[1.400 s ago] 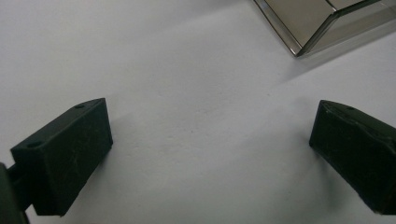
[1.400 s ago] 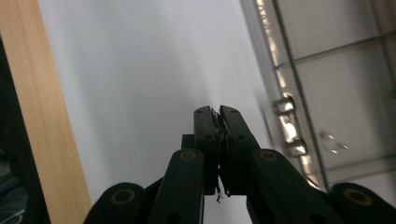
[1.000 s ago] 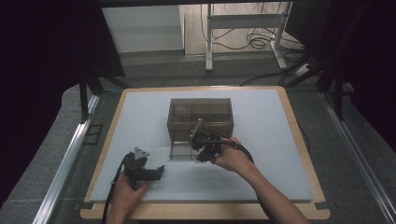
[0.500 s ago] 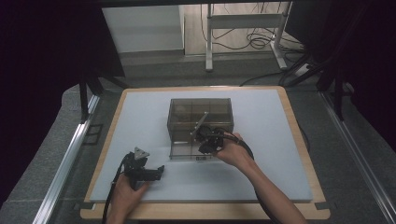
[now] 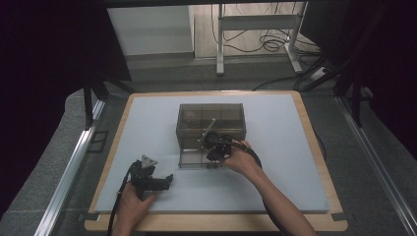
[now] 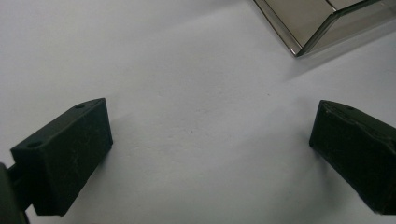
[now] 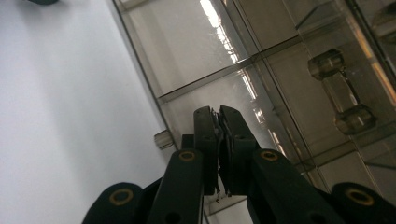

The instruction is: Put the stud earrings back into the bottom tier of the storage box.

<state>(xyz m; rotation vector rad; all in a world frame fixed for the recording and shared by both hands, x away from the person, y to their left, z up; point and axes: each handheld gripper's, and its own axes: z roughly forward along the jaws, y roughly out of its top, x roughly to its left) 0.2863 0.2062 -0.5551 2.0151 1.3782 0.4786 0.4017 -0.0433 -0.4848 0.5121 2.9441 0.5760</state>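
Here the smoky transparent compartment box [image 5: 210,132] stands near the middle of the white mat [image 5: 147,123], with its lid down; in the right gripper view the box [image 7: 261,60] shows inner dividers under the clear lid and a small clear clasp [image 7: 163,139] on its near edge. The right gripper [image 5: 211,142] hangs over the front part of the lid, its jaws pressed together with nothing between them, and the right gripper [image 7: 219,114] points its closed tips at the lid, close to it; whether they touch I cannot tell. A thin grey bar [image 5: 207,132] slants across the top of the box beside this gripper; what it is I cannot say.

The left gripper [image 5: 156,182] rests low on the mat, well apart from the box, and its jaws stand wide with only bare mat between them; the left gripper view shows a corner of the box [image 6: 322,21] far ahead.

I judge that the risk is in the pushing. If the closed tips press on the smooth lid or the clasp at a slant, they may slip off, and the light box, which nothing holds, could slide or turn on the mat, because the left gripper is too far to steady it.
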